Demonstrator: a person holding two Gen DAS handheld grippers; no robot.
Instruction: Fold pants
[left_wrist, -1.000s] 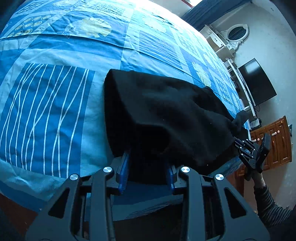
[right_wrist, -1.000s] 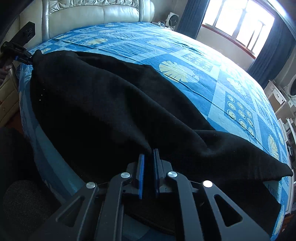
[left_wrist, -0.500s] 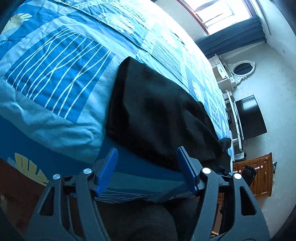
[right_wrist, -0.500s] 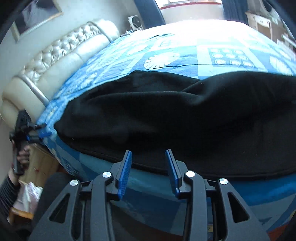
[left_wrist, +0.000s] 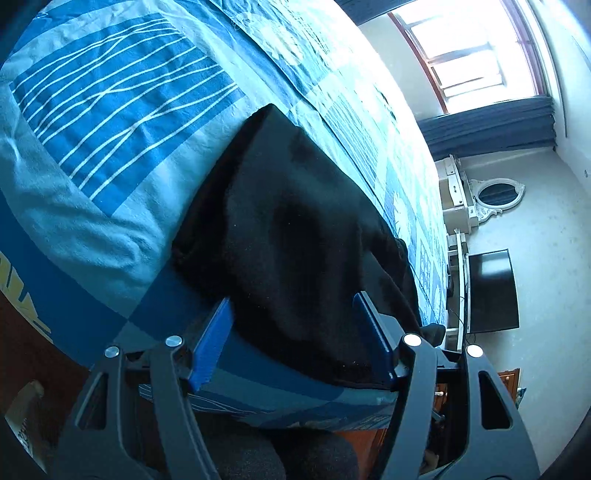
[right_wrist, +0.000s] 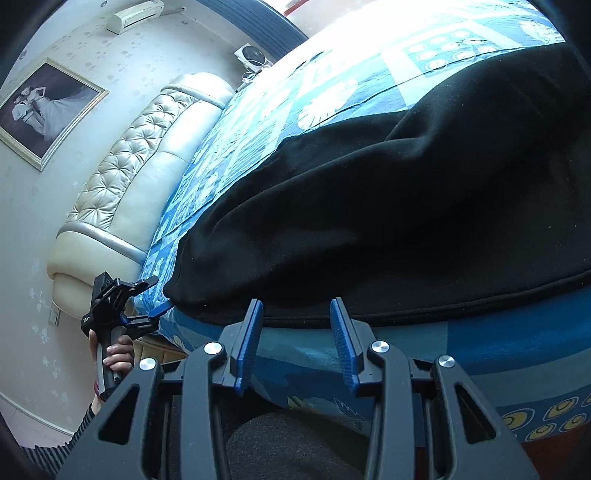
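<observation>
A second ago both grippers were clamped on the black pants (left_wrist: 295, 236); now both have let go. The left gripper (left_wrist: 293, 332) has its blue fingers (left_wrist: 212, 343) spread wide, with the near hem of the pants lying between them but neither pad pressing on it. The right gripper (right_wrist: 295, 332) has its fingers (right_wrist: 343, 343) parted to a moderate gap, stopping just short of the pants' edge, with nothing between them. Both views have also rolled since then, so the bed (left_wrist: 92, 147) now appears tilted.

The pants lie flat, folded lengthwise, along the near edge of the bed's blue patterned cover and slightly overhanging it. In the right wrist view a hand (right_wrist: 114, 356) in a striped sleeve holds the left gripper at the pants' far end, just beside the cream tufted headboard (right_wrist: 147, 155). Beyond the bed stand a window (left_wrist: 469, 59), a dark curtain (left_wrist: 491, 129), a white vanity with an oval mirror (left_wrist: 495, 192) and a television (left_wrist: 491, 291). Nothing blocks the pants.
</observation>
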